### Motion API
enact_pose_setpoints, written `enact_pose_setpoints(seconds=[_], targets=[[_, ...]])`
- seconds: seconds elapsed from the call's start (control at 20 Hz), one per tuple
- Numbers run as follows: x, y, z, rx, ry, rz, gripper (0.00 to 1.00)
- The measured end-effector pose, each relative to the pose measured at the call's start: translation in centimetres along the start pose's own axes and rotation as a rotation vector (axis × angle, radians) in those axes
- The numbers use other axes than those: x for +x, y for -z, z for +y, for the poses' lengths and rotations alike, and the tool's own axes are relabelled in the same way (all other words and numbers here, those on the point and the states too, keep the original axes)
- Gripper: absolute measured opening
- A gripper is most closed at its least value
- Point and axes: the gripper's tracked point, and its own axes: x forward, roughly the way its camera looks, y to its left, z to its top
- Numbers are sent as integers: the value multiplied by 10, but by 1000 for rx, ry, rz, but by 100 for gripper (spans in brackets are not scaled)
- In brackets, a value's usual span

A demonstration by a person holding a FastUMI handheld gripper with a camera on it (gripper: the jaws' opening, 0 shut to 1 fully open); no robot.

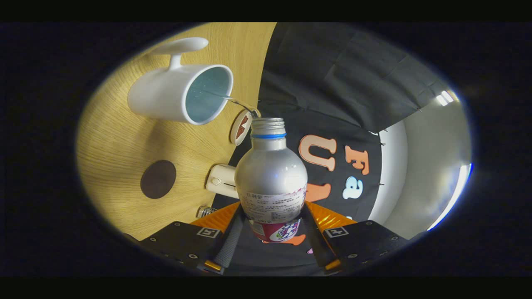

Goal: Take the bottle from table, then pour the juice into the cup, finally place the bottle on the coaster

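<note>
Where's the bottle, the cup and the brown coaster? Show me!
Bottle (271, 174): gripper view, on its silver body, held between the jaws.
Cup (166, 93): gripper view, on its white outer wall.
Coaster (158, 179): gripper view, on the middle of the dark round disc on the table.

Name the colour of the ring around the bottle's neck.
Blue ring on the silver bottle, gripper view.

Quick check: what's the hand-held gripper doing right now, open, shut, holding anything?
Hand-held gripper: shut on the bottle, both fingers pressing its lower body; bottle tipped, thin stream running into the white cup.
</note>
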Motion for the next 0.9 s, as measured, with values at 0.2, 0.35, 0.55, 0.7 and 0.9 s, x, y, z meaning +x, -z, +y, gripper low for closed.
enact_pose_setpoints(seconds=[0.2,0.35,0.55,0.7,0.9], targets=[[-1,-2,-4,-31,19,-8,76],[0,-3,-6,-55,15,-19,76],[0,-4,-9,-77,25,-20,76],[0,-4,-12,-98,39,-22,76],[1,-1,-27,-117,58,-29,76]])
